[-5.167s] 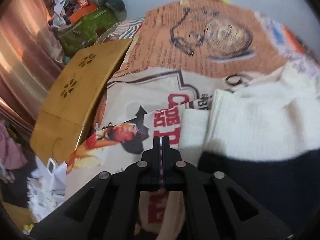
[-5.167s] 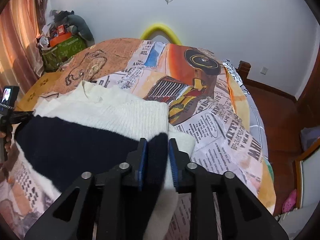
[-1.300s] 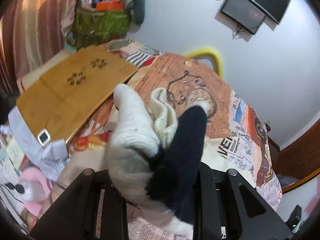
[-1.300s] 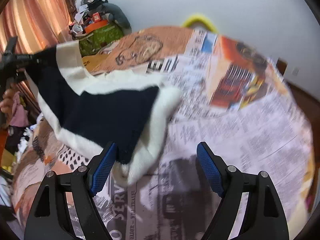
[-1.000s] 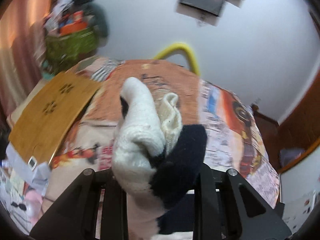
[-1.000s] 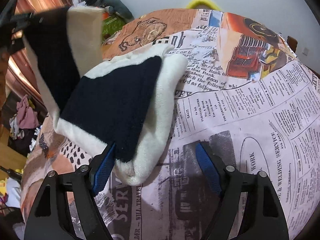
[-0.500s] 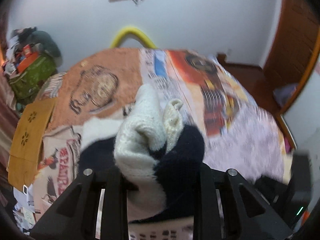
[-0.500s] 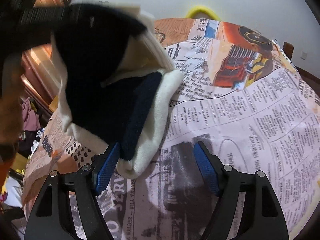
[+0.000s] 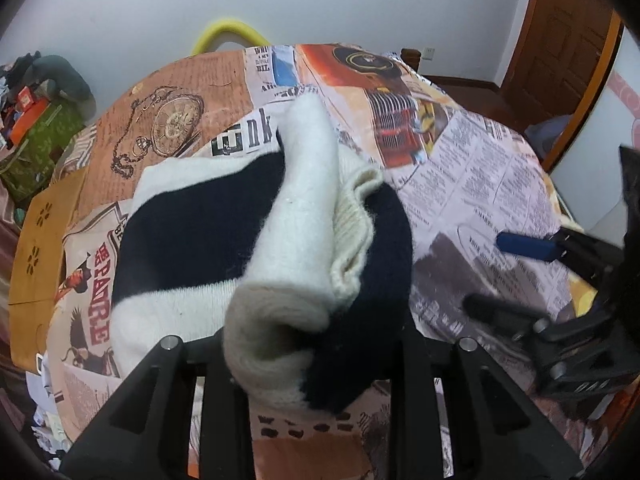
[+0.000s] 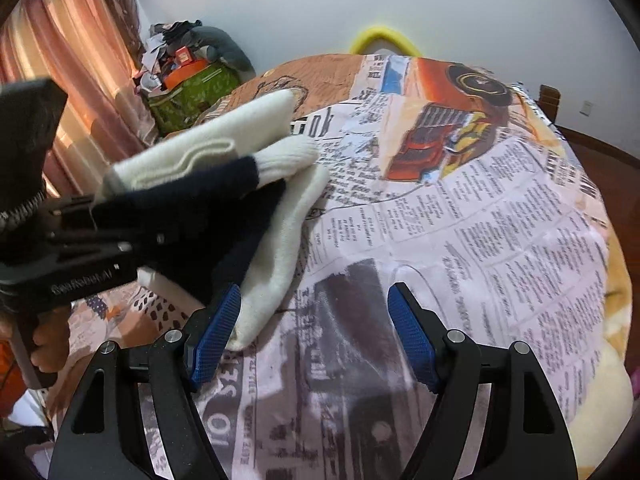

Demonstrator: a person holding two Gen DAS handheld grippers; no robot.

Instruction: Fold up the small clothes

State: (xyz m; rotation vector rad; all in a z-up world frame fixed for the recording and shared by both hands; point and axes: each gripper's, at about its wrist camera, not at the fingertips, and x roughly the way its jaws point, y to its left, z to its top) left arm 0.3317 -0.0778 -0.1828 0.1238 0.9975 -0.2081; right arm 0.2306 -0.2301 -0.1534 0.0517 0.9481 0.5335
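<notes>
A small cream and navy knitted sweater (image 9: 192, 224) lies on the newspaper-print bed cover (image 10: 480, 220). Its near end is lifted and folded over the rest. My left gripper (image 9: 312, 344) has this thick bunch between its fingers, low over the lower layer, and its jaws are opening. In the right wrist view the left gripper (image 10: 132, 236) comes in from the left with the fold (image 10: 224, 168). My right gripper (image 10: 312, 320) stands open just above the cover, its left blue pad (image 10: 216, 332) beside the sweater's cream edge, holding nothing. It also shows as the right gripper (image 9: 508, 280) in the left wrist view.
A wooden board (image 9: 36, 248) lies along the bed's left side, with a green bag (image 10: 192, 92) and clutter behind it. A yellow hoop (image 9: 224, 34) stands at the bed's far end. Curtains (image 10: 60, 80) hang at left; a wooden door (image 9: 560, 40) is at right.
My left gripper has swung the lifted end of the sweater across and down over the part lying on the bed. The right gripper stayed open and rose slightly.
</notes>
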